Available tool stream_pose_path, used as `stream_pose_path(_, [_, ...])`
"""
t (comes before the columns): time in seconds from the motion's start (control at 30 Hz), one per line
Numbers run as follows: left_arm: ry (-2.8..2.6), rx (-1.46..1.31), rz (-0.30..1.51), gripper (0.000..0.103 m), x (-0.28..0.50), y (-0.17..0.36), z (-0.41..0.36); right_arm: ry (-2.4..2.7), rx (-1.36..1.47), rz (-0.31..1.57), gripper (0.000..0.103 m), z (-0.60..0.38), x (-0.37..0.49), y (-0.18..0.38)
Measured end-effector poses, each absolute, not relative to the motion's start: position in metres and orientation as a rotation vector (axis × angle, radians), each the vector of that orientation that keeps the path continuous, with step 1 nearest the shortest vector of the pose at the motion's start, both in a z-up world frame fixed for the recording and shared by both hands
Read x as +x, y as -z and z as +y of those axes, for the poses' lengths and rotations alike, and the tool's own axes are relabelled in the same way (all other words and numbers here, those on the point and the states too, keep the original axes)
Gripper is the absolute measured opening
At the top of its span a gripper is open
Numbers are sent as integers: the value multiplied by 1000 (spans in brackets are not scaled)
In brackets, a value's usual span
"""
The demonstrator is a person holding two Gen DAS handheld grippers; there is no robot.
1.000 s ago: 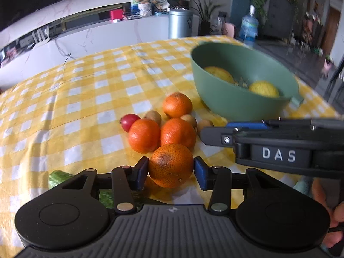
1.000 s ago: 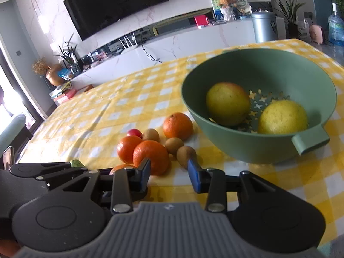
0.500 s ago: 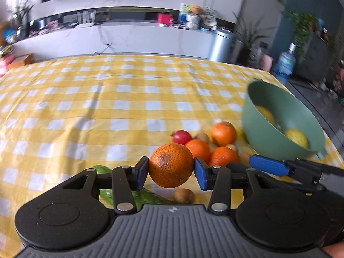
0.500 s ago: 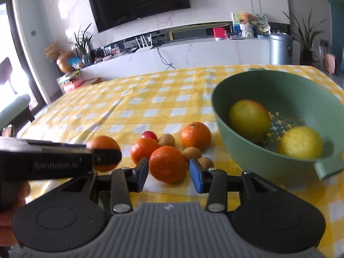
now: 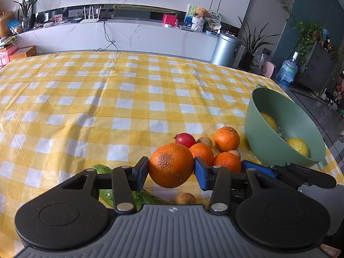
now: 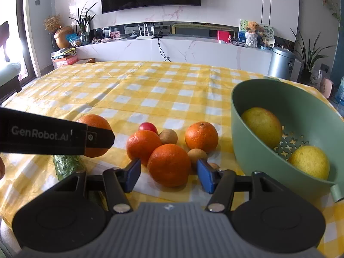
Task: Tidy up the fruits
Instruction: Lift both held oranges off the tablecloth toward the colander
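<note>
My left gripper (image 5: 171,173) is shut on an orange (image 5: 171,168) and holds it above the table; the held orange also shows in the right wrist view (image 6: 94,138), behind the left gripper's finger. My right gripper (image 6: 169,175) is open, its pads on either side of another orange (image 6: 169,165) that lies on the cloth, with gaps on both sides. Two more oranges (image 6: 143,146) (image 6: 201,137), a small red fruit (image 6: 147,127) and several small brown fruits (image 6: 168,136) lie in a cluster. A green bowl (image 6: 253,150) at right holds two yellow fruits (image 6: 261,126).
A cucumber (image 6: 67,165) lies on the yellow checked tablecloth (image 5: 107,107) under the left gripper. One small brown fruit (image 5: 185,198) lies near the front edge. A white counter, a metal bin (image 5: 225,49) and plants stand beyond the table.
My left gripper has lifted the orange off the cloth and swung left, away from the cluster. My right gripper has moved in so its open pads flank the near orange.
</note>
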State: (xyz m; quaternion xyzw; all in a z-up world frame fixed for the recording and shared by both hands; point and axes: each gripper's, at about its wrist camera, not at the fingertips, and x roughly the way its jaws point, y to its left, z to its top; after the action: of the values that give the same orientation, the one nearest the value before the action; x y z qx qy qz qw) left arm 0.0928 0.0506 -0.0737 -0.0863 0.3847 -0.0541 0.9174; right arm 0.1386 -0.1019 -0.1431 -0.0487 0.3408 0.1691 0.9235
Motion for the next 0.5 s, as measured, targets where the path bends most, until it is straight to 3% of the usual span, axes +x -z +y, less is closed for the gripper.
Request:
stream_pose_path(0.1, [112,-178,792,51,92,73,51,-344,-114,707,44,-100,139,145])
stream_pose_path(0.5, [100,-165,782,51,83,66,47,-349,-74,714,40,-106,133,139])
